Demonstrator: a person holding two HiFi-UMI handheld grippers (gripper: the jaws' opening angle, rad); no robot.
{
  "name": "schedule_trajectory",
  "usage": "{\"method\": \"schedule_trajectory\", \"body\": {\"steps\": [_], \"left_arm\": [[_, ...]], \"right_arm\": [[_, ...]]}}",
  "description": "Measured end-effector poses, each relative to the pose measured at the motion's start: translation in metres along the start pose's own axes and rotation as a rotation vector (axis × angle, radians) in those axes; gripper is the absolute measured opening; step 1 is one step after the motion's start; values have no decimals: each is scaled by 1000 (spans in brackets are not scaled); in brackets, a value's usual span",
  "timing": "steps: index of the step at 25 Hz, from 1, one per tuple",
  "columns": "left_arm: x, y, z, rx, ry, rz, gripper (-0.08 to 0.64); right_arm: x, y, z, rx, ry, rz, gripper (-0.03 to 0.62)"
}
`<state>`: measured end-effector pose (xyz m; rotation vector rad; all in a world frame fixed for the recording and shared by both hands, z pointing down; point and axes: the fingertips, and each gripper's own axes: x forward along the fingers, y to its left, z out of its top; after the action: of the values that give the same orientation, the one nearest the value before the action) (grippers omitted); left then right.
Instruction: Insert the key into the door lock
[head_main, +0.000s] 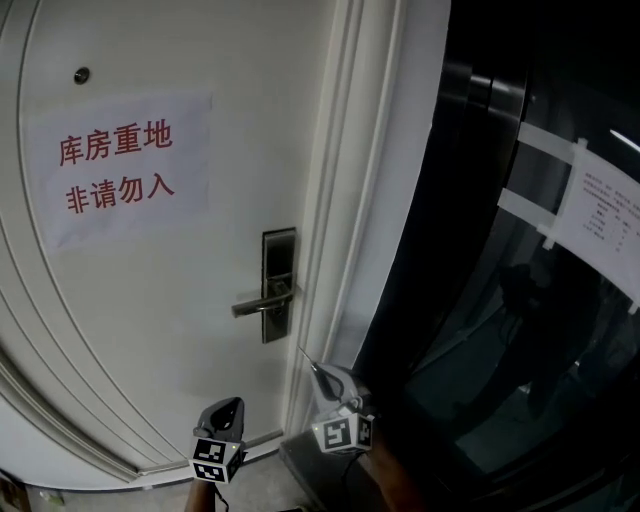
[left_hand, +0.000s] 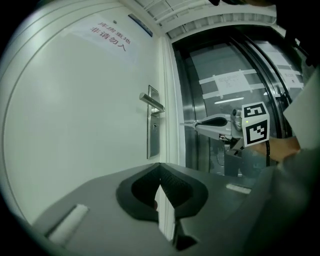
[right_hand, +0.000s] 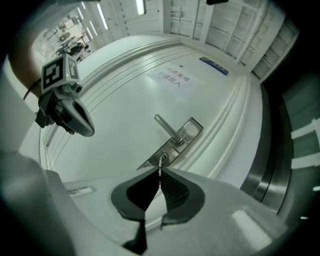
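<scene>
1. Key: pinched between the jaws of the right gripper. The thin blade pokes out ahead of the tips and shows edge-on. It is not in the lock, and there is open air between the tip and the door.
2. Lock plate: ahead of the right jaws, well apart. The handle juts out from the plate. The keyhole looks to sit on the plate by the handle's root, but the key tip overlaps it and I can't make it out clearly.
3. Left gripper: jaws pressed together, with nothing between them that I can make out. It is off to the side of the right jaws, facing the door, idle.
4. Risks, as judged:
   - If the blade is rolled off the slot's line, the tip will skate across the plate.
   - The grip is only a narrow pinch, so a push against a missed slot could pivot the key or slide it back into the jaws.
   - The handle overhangs the approach and the jaws could knock it.
5. Containers: none in view. The only socket is the keyhole, which looks empty.
</scene>
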<state>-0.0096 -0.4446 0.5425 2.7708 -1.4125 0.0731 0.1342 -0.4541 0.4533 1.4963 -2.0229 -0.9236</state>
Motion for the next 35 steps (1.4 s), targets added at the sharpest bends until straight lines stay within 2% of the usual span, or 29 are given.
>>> {"method": "schedule_trajectory", "body": {"steps": [5, 10, 15, 35], "left_arm": [[-3, 8, -2, -9, 2, 47, 2], [-8, 19, -2, -17, -1, 88, 2], [-15, 32, -2, -21, 1, 124, 2], [-6, 47, -4, -18, 3, 136, 2]], "right_arm": [[30, -1, 1, -186, -14, 24, 11], [53, -10, 11, -271, -13, 16, 11], [73, -12, 0, -348, 9, 4, 11], [113, -9, -13, -421, 51, 2, 11]]}}
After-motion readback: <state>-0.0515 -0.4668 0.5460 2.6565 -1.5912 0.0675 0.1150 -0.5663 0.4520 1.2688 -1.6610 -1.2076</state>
